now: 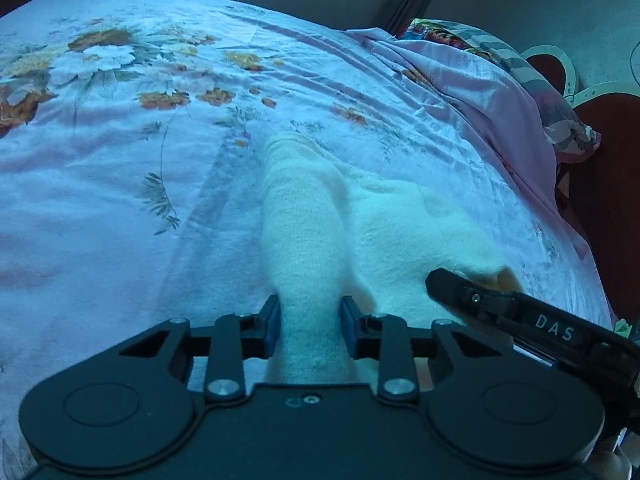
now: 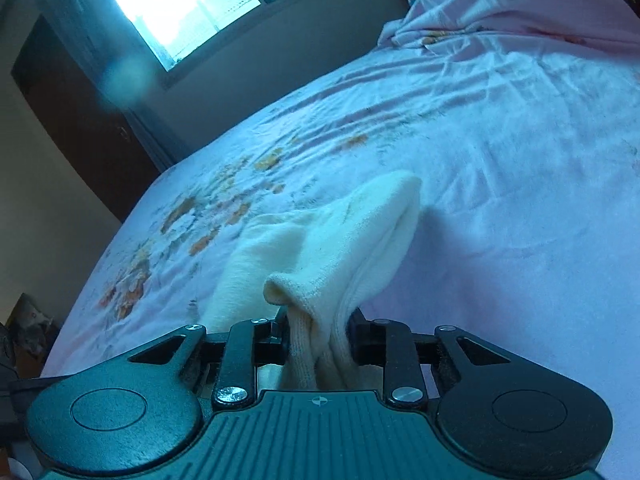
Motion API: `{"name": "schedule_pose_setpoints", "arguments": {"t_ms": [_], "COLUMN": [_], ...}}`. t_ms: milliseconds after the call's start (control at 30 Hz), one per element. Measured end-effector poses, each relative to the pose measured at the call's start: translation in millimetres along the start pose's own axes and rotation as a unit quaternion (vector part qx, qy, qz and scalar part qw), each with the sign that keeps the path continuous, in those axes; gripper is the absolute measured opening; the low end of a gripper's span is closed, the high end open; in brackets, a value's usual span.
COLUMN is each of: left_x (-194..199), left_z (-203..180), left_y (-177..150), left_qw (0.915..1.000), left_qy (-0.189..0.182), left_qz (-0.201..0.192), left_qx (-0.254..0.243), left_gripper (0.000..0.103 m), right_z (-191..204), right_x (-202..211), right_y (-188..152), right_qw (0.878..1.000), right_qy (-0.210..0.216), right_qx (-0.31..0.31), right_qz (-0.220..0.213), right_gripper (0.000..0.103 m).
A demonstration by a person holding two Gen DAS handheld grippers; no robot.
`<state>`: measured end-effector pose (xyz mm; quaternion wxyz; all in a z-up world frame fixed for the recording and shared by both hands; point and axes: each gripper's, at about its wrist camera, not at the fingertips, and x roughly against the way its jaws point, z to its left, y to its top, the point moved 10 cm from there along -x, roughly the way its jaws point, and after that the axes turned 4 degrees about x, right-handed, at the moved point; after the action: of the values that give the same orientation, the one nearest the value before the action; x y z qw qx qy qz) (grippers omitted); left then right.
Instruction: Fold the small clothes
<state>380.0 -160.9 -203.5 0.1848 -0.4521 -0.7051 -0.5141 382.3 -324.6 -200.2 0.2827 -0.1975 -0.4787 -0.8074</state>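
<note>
A small cream knitted garment (image 1: 360,220) lies on a pink floral bedsheet (image 1: 120,184). My left gripper (image 1: 310,330) is shut on one bunched end of it, cloth filling the gap between the blue pads (image 1: 272,326). My right gripper (image 2: 320,338) is shut on another edge of the same garment (image 2: 352,232), lifted and folded into a peak. The right gripper's finger (image 1: 460,284) shows in the left wrist view, at the garment's right corner.
A rumpled pink sheet and a floral pillow (image 1: 500,64) lie at the bed's right side. A window (image 2: 180,0) and a dark wardrobe (image 2: 80,120) stand beyond the bed's far edge. The floor (image 1: 608,140) drops away on the right.
</note>
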Motion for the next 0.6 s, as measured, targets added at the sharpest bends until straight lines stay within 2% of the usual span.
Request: {"name": "schedule_pose_setpoints", "arguments": {"t_ms": [133,233,300,333,400,433,467,533,600], "left_x": [31,48,51,52,46,41,36,28,17], "left_z": [6,7,17,25,38,45,48,49,42], "left_y": [8,8,6,7,4,1,0,-2,-6], "left_qw": [0.9997,0.9996,0.9994,0.9993,0.9998,0.9994,0.9989,0.9983,0.9969], "left_qy": [-0.011,-0.007,0.018,0.026,0.013,0.008,0.001,-0.012,-0.042], "left_qz": [-0.02,-0.022,-0.023,-0.025,0.0,0.016,0.025,0.023,0.032], "left_qx": [0.001,-0.016,-0.018,-0.007,0.016,0.031,0.04,0.051,0.059], "left_gripper": [0.004,0.006,0.014,0.026,0.032,0.041,0.058,0.078,0.081], "right_z": [31,56,63,61,46,35,24,-5,-24], "right_x": [14,23,23,23,24,24,24,25,22], "right_y": [4,4,2,2,-1,-2,-4,-10,-17], "right_qw": [1.0,0.999,0.999,0.999,0.999,0.999,0.999,0.999,0.999], "right_qy": [0.02,0.033,0.024,0.017,-0.007,-0.016,-0.024,-0.037,-0.041], "right_qx": [0.02,0.037,0.042,0.043,0.04,0.031,0.021,-0.001,-0.017], "right_qz": [-0.013,-0.023,-0.024,-0.024,-0.02,-0.016,-0.012,-0.003,0.006], "right_gripper": [0.025,0.025,0.025,0.025,0.025,0.025,0.025,0.025,0.025]}}
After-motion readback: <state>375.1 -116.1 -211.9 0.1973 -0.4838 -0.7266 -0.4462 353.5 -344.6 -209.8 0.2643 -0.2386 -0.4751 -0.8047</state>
